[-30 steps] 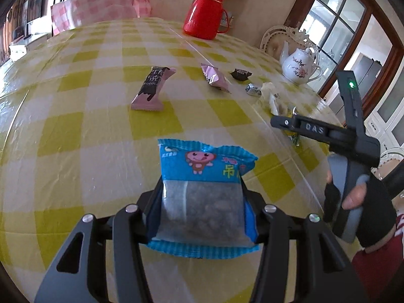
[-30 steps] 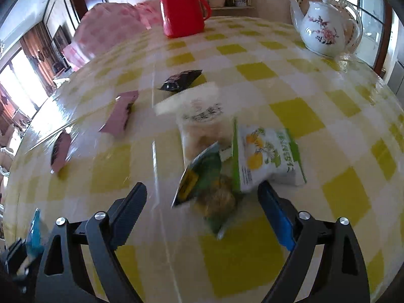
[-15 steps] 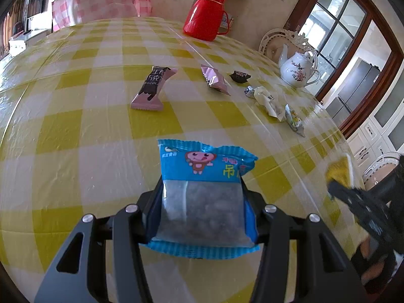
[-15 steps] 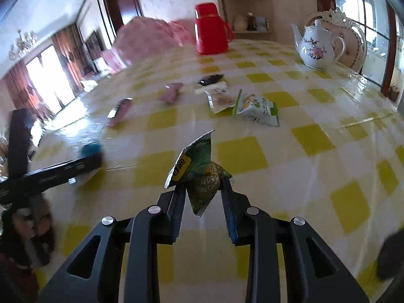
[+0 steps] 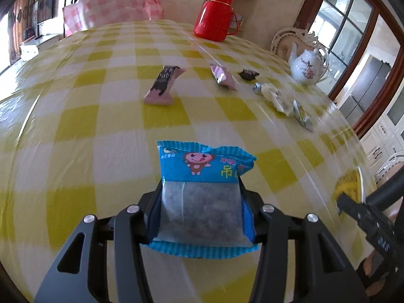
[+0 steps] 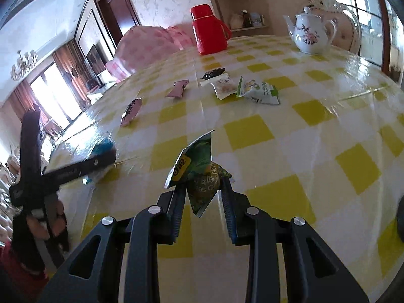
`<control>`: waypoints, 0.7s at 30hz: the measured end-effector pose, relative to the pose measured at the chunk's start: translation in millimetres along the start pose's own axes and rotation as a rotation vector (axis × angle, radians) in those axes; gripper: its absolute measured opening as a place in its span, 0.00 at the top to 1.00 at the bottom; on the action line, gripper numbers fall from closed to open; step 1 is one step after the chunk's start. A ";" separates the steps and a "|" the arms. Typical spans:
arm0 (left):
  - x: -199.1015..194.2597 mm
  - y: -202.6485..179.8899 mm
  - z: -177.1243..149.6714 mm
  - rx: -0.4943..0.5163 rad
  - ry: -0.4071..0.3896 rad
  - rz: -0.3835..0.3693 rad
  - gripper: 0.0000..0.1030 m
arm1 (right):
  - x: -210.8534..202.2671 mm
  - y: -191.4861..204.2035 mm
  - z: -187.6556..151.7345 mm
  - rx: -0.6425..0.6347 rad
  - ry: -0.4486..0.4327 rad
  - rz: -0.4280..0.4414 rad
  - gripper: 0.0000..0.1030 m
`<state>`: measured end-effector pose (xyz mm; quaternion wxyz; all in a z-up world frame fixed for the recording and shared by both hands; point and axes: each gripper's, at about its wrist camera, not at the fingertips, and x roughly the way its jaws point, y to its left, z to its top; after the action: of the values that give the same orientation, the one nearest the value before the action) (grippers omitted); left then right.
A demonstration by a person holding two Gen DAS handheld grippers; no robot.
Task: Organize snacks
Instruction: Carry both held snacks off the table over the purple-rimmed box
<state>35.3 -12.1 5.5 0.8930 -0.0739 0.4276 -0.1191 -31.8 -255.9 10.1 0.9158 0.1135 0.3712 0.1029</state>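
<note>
A blue snack packet [image 5: 202,166] with a cartoon monkey and a clear window sits between the pads of my left gripper [image 5: 200,192], held a little above the yellow-checked tablecloth [image 5: 101,126]; the jaws are closing tighter on it. My right gripper [image 6: 203,189] is shut on a crumpled green snack packet [image 6: 197,161], which sticks up between its fingers over the cloth. In the right wrist view, the left gripper [image 6: 101,156] shows at the left with the blue packet [image 6: 103,147] at its tip and a gloved hand below. The right gripper's tip [image 5: 346,199] shows blurred at the left wrist view's right edge.
Loose snacks lie in a row across the table: two pink bars [image 5: 164,85] [image 5: 223,77], a dark wrapper [image 5: 248,74], a white packet [image 6: 224,87] and a green-and-white packet [image 6: 260,92]. A red thermos [image 5: 214,15] and a white teapot [image 5: 306,67] stand at the back.
My right gripper shut on the green packet, lifted it away from the green-and-white packet and drew it back toward the near side. The left gripper kept its hold and stayed put.
</note>
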 end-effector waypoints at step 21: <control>-116.3 11.4 -122.7 0.028 -0.048 0.087 0.51 | -53.8 53.9 -64.5 -0.047 0.020 0.150 0.71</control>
<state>-129.3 27.3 13.1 0.9083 -0.0457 0.4072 -0.0841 -120.6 -210.7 15.7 0.9042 0.1187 0.3683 0.1810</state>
